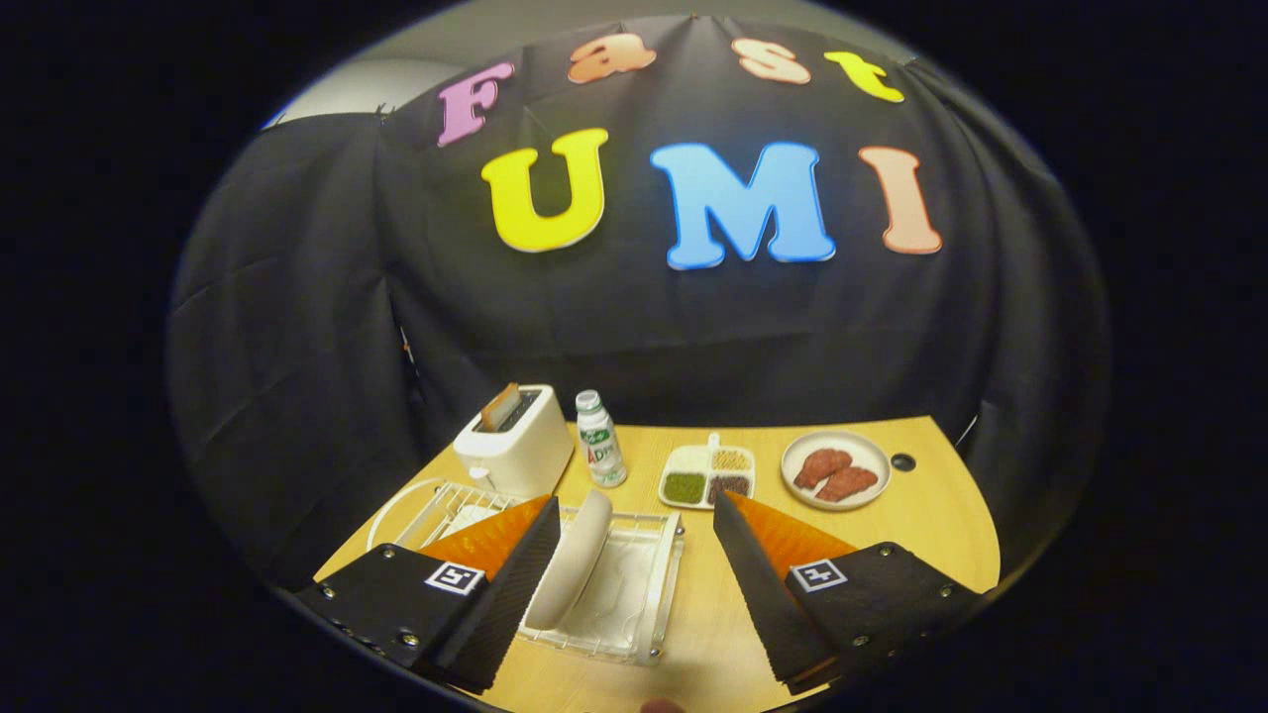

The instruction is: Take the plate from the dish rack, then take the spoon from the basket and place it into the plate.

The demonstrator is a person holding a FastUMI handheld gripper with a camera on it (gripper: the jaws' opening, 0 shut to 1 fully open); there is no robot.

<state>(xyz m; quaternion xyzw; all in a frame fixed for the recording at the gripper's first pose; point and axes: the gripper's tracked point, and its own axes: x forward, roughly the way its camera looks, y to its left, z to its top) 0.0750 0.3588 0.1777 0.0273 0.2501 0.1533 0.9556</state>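
Jaws spread wide, empty — plate (573, 560) upright in dish rack (649, 594): stiff, glazed, likely slippery; pinch your grip on upper rim.

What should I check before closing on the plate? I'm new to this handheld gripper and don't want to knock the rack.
1. Gripper open: ok, fingers spread wide.
2. White plate standing on edge in the dish rack: ok.
3. Plate between the fingers: ok, though close beside the left finger, so off centre.
4. Fingers touching the plate: cannot tell.
5. Landing spot on the wooden table: ok, bare wood ahead of the right finger.
6. Spoon basket located: cannot tell.
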